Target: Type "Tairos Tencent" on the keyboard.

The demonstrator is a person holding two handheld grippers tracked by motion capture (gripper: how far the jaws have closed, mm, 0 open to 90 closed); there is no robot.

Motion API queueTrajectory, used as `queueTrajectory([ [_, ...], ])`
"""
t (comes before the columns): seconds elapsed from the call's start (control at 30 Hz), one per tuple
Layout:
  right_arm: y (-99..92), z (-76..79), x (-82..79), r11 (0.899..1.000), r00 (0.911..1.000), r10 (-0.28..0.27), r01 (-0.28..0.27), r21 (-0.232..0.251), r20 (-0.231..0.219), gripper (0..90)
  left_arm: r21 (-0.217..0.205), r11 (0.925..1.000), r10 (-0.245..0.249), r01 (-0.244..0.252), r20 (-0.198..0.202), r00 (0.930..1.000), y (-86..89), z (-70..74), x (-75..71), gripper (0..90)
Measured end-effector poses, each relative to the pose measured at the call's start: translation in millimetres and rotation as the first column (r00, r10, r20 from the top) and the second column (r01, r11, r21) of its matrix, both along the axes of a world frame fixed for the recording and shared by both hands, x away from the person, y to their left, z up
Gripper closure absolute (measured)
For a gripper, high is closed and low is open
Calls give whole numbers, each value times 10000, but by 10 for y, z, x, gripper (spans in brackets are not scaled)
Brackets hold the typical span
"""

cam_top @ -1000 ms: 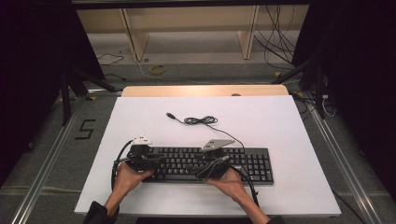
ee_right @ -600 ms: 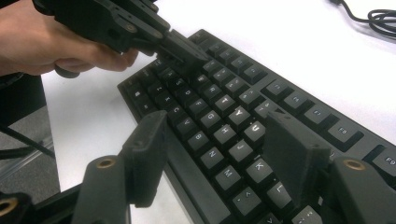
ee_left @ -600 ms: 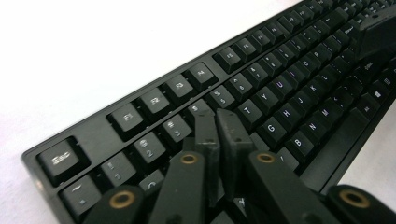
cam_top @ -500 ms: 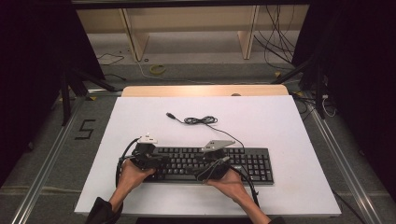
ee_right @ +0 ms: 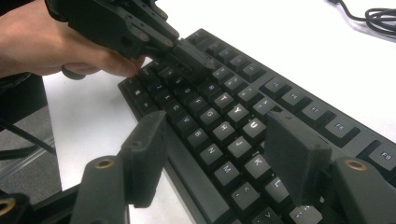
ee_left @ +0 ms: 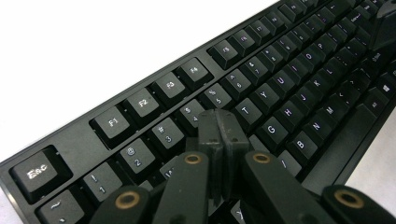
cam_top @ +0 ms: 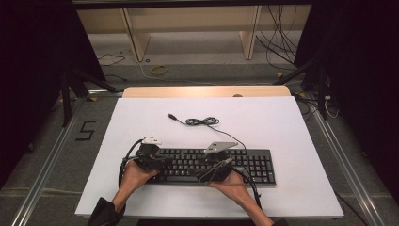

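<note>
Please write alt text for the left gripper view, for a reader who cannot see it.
The left hand-held gripper, jaws shut together, points down at a black keyboard near the 4, 5 and R keys. The keyboard lies diagonally on a white table, with Esc at lower left.

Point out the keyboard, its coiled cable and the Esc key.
keyboard point(cam_top: 254, 162): high view, keys near its right end.
coiled cable point(cam_top: 201, 121): high view, bundled loops.
Esc key point(ee_left: 35, 173): left gripper view, keycap top.
</note>
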State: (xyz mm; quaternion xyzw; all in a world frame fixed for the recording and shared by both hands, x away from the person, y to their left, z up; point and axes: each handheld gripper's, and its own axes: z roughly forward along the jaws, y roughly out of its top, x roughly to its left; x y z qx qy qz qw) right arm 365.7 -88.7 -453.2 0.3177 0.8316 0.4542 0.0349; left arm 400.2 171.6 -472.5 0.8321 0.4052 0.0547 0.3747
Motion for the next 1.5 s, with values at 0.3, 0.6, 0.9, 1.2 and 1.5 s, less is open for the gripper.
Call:
queueTrajectory([
  [0.3,2,-2,-1,10000,10000,17,-17,-16,6,405,-18,10000,13,-13,-20,10000,-6,0,-1,890],
  [0.6,3,1,-7,10000,10000,6,-6,-15,-13,405,132,9999,89,-88,-71,9999,-8,-28,1,892],
  [0.9,13,3,-4,10000,10000,-31,31,6,17,406,-340,9989,332,-329,96,9994,50,63,-13,868],
  [1.2,19,-10,9,10000,10000,-63,63,-28,61,416,-978,9945,388,-371,153,9991,111,137,-57,703],
  [1.5,37,-19,33,9999,10000,-56,56,-89,3,422,-1200,9900,765,-739,173,9969,150,174,-97,502],
])
